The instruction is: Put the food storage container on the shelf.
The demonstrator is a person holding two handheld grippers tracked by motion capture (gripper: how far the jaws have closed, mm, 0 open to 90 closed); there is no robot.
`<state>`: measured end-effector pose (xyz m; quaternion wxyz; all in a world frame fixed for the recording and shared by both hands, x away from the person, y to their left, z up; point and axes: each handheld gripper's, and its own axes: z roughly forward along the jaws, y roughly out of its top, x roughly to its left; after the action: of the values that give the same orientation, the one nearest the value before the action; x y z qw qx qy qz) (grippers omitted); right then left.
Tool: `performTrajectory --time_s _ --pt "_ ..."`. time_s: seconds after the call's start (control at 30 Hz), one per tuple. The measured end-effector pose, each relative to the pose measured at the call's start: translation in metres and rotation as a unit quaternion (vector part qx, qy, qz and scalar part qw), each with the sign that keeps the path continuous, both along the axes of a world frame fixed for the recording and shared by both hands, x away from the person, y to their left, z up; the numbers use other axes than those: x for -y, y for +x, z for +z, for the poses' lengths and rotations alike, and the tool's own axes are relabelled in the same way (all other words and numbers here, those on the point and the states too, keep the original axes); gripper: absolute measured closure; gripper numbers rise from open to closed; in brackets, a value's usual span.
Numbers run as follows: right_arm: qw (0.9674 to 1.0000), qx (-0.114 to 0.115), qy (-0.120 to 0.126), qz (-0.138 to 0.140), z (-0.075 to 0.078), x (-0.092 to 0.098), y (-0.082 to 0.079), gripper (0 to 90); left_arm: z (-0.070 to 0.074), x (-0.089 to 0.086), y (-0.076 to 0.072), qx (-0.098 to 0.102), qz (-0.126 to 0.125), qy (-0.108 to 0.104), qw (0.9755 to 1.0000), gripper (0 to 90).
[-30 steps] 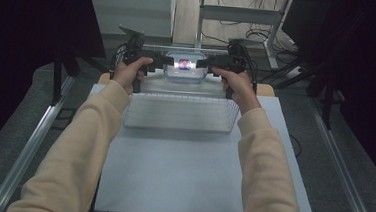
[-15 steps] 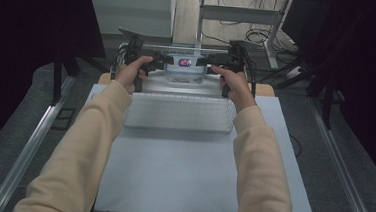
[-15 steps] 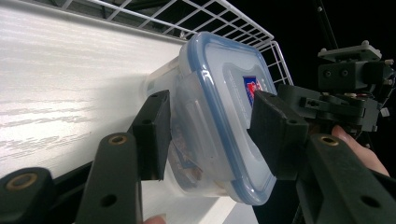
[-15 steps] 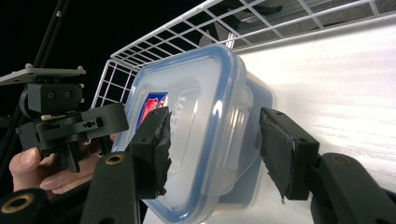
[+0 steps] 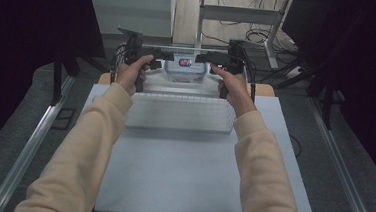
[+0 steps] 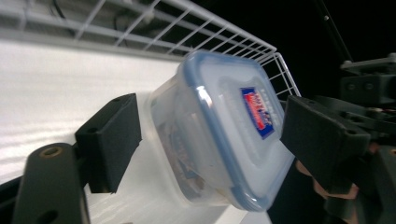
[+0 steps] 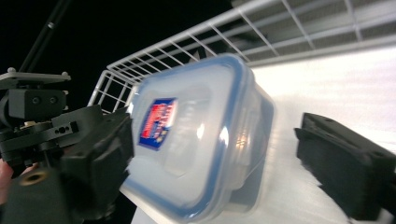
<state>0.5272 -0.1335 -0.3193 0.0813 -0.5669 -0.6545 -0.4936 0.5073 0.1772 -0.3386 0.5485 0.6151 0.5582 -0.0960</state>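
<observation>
Two grippers, left gripper [image 5: 165, 59] and right gripper [image 5: 205, 61], just-opened jaws astride the plastic container [image 5: 185, 69], pads apart from it.

White wire basket [image 5: 180, 113] on table [image 5: 170, 185]

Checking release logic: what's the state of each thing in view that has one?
Container: lid on, between both pairs of jaws, clamped by neither.
Left gripper: jaws open, have just been opening, container between them.
Right gripper: jaws open, have just been opening, container between them.
Wire basket: upright on the table.
</observation>
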Motion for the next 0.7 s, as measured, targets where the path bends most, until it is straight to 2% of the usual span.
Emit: performTrajectory --time_s 0.03,0.07,0.1,0.13,0.2,0.27,0.3,0.33,0.37,0.4,0.43,0.47,0.5,0.53,0.57,0.6,0.63,0.7 --pt "0.9996 0.028 -0.002 -0.003 0.005 0.002 -0.009 8.7 0.006 0.001 -0.009 0.026 0.001 0.018 0.9995 18.5" --pt "0.9989 0.046 -0.008 -0.009 0.008 0.004 -0.014 8.8 0.006 0.001 -0.009 0.026 0.001 0.018 0.9995 17.9" --pt "0.9989 0.046 -0.008 -0.009 0.008 0.004 -0.014 8.8 0.009 0.002 -0.015 0.042 0.005 0.034 0.9985 17.9" --pt "0.9976 0.066 -0.015 -0.012 0.011 0.006 -0.021 8.8 0.012 0.002 -0.023 0.058 0.009 0.052 0.9969 17.8" --pt "0.9935 0.111 -0.023 0.011 0.014 0.011 -0.035 8.8 0.016 0.003 -0.041 0.085 0.016 0.077 0.9932 17.9" --pt "0.9894 0.136 -0.028 0.044 0.013 0.017 -0.051 10.2 0.015 0.003 -0.059 0.105 0.007 0.092 0.9902 18.0" --pt "0.9883 0.140 -0.025 0.054 0.012 0.018 -0.057 10.4 0.014 0.003 -0.068 0.114 0.002 0.102 0.9882 18.2" --pt "0.9841 0.159 -0.033 0.072 0.008 0.023 -0.076 11.7 0.010 0.004 -0.080 0.125 -0.001 0.115 0.9855 18.8" --pt "0.9841 0.159 -0.033 0.072 0.008 0.023 -0.076 11.7 0.008 0.004 -0.087 0.132 -0.004 0.123 0.9836 18.8" --pt "0.9774 0.186 -0.060 0.080 0.004 0.028 -0.094 12.7 -0.001 0.005 -0.106 0.148 -0.011 0.137 0.9794 19.4" --pt "0.9774 0.186 -0.060 0.080 0.004 0.028 -0.094 12.7 -0.001 0.005 -0.106 0.148 -0.011 0.137 0.9794 19.9" --pt "0.9720 0.204 -0.079 0.085 -0.001 0.034 -0.109 13.5 -0.006 0.006 -0.115 0.155 -0.015 0.141 0.9776 20.1" --pt "0.9720 0.204 -0.079 0.085 -0.001 0.034 -0.109 13.5 -0.012 0.007 -0.124 0.160 -0.021 0.149 0.9756 20.1" --pt "0.9684 0.216 -0.087 0.089 -0.005 0.038 -0.118 14.2 -0.020 0.009 -0.136 0.165 -0.028 0.158 0.9732 20.1" --pt "0.9641 0.228 -0.099 0.093 -0.010 0.043 -0.128 14.6 -0.028 0.010 -0.148 0.172 -0.034 0.166 0.9704 20.4" --pt "0.9569 0.247 -0.119 0.096 -0.020 0.049 -0.144 15.4 -0.034 0.011 -0.154 0.177 -0.038 0.174 0.9678 20.8" --pt "0.9569 0.247 -0.119 0.096 -0.020 0.049 -0.144 15.4 -0.039 0.012 -0.161 0.180 -0.041 0.180 0.9662 20.8" --pt "0.9513 0.257 -0.138 0.101 -0.030 0.055 -0.156 15.4 -0.055 0.015 -0.178 0.186 -0.051 0.196 0.9615 21.2"
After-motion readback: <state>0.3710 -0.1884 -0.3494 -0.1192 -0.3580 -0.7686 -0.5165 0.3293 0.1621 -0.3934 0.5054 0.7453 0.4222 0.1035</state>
